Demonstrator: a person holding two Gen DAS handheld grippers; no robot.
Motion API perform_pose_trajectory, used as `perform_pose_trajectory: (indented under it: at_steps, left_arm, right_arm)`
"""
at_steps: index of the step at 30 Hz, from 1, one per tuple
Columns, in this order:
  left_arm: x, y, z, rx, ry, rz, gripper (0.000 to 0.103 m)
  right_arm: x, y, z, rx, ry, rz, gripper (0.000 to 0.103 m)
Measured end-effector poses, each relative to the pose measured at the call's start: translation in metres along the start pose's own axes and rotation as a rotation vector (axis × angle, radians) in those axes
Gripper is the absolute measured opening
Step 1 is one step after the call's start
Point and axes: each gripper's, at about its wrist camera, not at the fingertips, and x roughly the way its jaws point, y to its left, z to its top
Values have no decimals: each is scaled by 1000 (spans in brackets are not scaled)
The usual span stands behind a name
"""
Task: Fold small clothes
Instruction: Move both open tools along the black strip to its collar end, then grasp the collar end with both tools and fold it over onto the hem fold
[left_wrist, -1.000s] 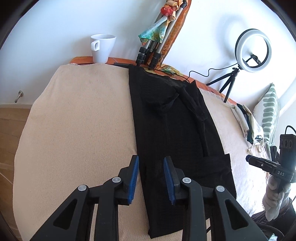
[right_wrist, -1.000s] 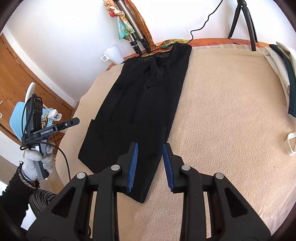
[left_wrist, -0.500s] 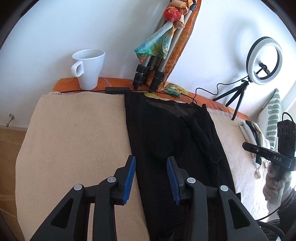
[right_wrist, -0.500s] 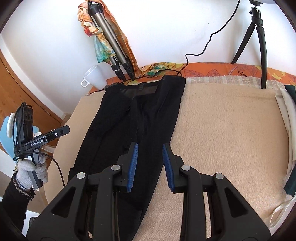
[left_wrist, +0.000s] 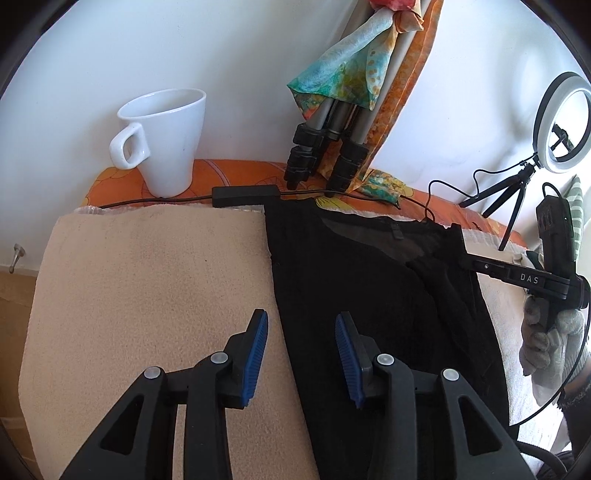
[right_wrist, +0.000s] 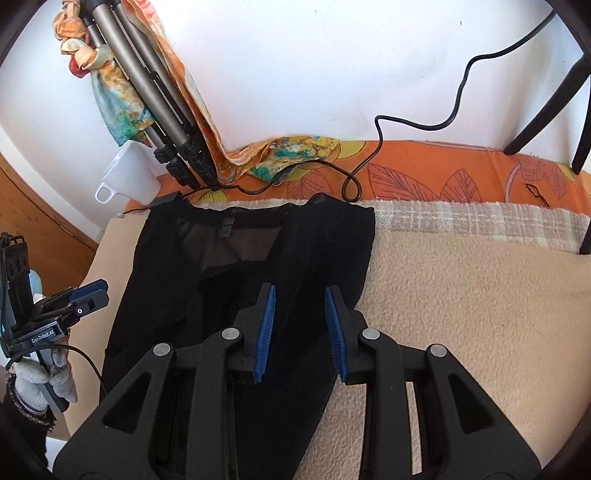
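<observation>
**Ana:** Left wrist view is showing the black garment (left_wrist: 369, 295) lying flat and lengthwise on the beige blanket (left_wrist: 147, 288), its waistband end reaching the far edge next to the orange patterned cloth (left_wrist: 236, 170). Compared with a second ago, both cameras are sitting much closer to that far end; the near hem is dropping out of sight below.

**Ben:** So both tools are travelling up along the garment toward the waistband. I'd judge they are heading for the top corners, to grip them and bring that end back over the rest.

**Ana:** Nothing is being gripped yet. The left gripper (left_wrist: 301, 354) is standing with its jaws apart and empty, straddling the garment's left edge: one blue pad over bare blanket, the other over black fabric.

**Ben:** And the right one?

**Ana:** The right gripper (right_wrist: 300, 330) is also spread and empty, hanging over the garment's right-hand side, its outer pad near the right edge where the blanket (right_wrist: 461, 302) begins. Whether either is touching the fabric, I cannot tell.

**Ben:** Further out?

**Ana:** A white mug (left_wrist: 162, 140), folded tripod legs (left_wrist: 325, 155) and a cable box (left_wrist: 245, 195) are crowding the waistband, and the ring light (left_wrist: 563, 118) is standing off to the right.
</observation>
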Motion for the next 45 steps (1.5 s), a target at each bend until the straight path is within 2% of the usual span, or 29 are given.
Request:
perform_pose_trajectory:
  at_steps: [7, 9, 12, 15, 16, 17, 21, 25, 27, 30, 32, 37, 40, 43, 44, 45]
  left_arm:
    - [18, 8, 18, 21, -12, 33, 39]
    - [22, 11, 23, 13, -14, 26, 39]
    - [26, 14, 28, 8, -20, 29, 39]
    - [29, 15, 32, 14, -24, 34, 39]
    - [31, 16, 34, 12, -22, 34, 39]
    - [32, 17, 36, 8, -23, 31, 39]
    - [40, 15, 42, -13, -19, 13, 39]
    - [46, 11, 44, 4, -7, 23, 39]
    - [48, 10, 46, 13, -2, 23, 40]
    - [52, 10, 50, 21, -1, 31, 48]
    - [55, 11, 53, 20, -3, 29, 51]
    - [63, 17, 59, 20, 3, 39, 51]
    - [67, 14, 61, 43, -3, 57, 51]
    - [71, 13, 65, 36, -6, 57, 49]
    - [72, 13, 66, 32, -8, 57, 47]
    - [72, 13, 66, 31, -11, 58, 38]
  right_arm:
    - [23, 13, 14, -88, 14, -17, 30]
    - [23, 15, 17, -109, -3, 20, 30]
    - [13, 6, 22, -65, -2, 90, 30]
    - [-14, -9, 23, -26, -54, 106, 30]
    - [-20, -15, 23, -10, -59, 119, 22]
    - [-23, -21, 24, 8, -56, 126, 9]
    - [-15, -26, 27, 11, -34, 104, 9]
    - [10, -13, 27, -20, 6, 121, 9]
    - [21, -4, 26, -57, 19, 90, 9]
    - [29, 4, 26, -108, 27, 42, 9]
    - [26, 2, 28, -111, 35, 48, 11]
    - [-3, -24, 27, -59, -26, 55, 13]
    - [-5, -42, 24, -29, -5, 27, 34]
    - [5, -52, 27, 14, 22, 57, 36]
    - [7, -53, 28, 26, 13, 68, 36]
    - [8, -53, 31, 34, 5, 78, 36]
